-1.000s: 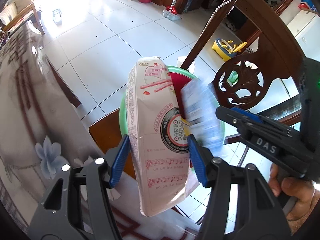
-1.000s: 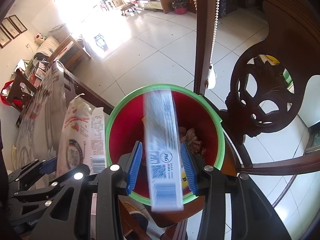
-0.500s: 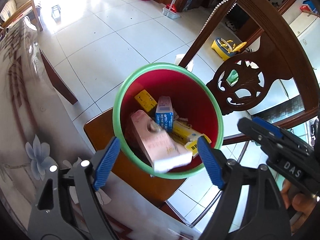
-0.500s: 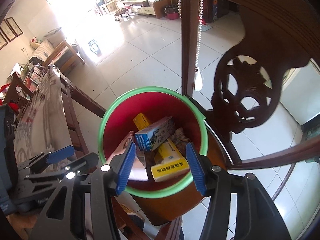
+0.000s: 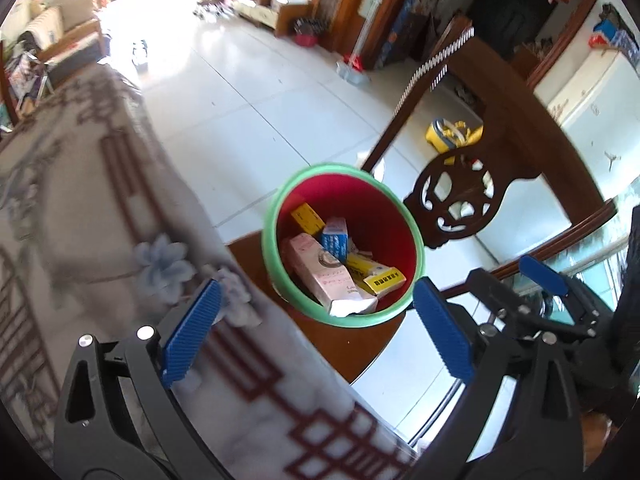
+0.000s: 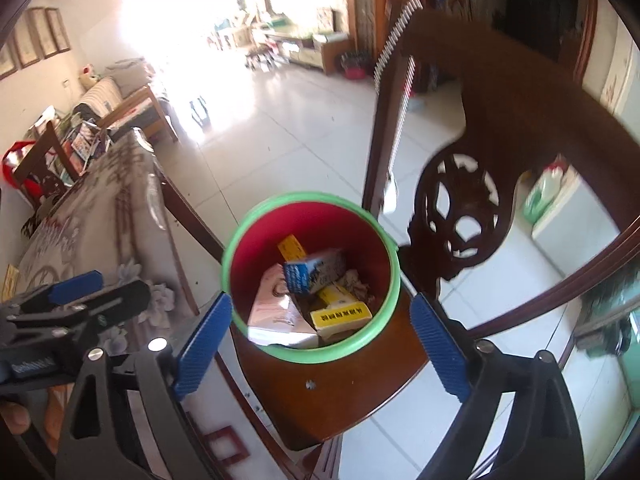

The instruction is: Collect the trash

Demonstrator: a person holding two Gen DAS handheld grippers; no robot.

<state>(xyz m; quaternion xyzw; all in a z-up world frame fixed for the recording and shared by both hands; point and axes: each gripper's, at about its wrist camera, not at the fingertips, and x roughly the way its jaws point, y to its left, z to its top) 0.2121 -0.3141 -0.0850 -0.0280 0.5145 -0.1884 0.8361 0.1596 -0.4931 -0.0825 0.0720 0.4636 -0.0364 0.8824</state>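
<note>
Both cartons gone from jaws since earlier frame, now lying in bin. Left gripper point(image 5: 316, 322): jaws opening wide, nothing between. Right gripper point(image 6: 320, 344): jaws opening wide, likewise bare. Pink carton point(image 5: 326, 276) and blue box point(image 6: 314, 272) rest in red bin point(image 5: 276, 216) on chair seat point(image 6: 340, 384), amid yellow boxes (drop step apparently done). Next move, likely: locate further trash on table point(image 5: 80, 216), reach, pinch. Hidden: bin bottom under cartons; most of tabletop blurred; box print illegible.
</note>
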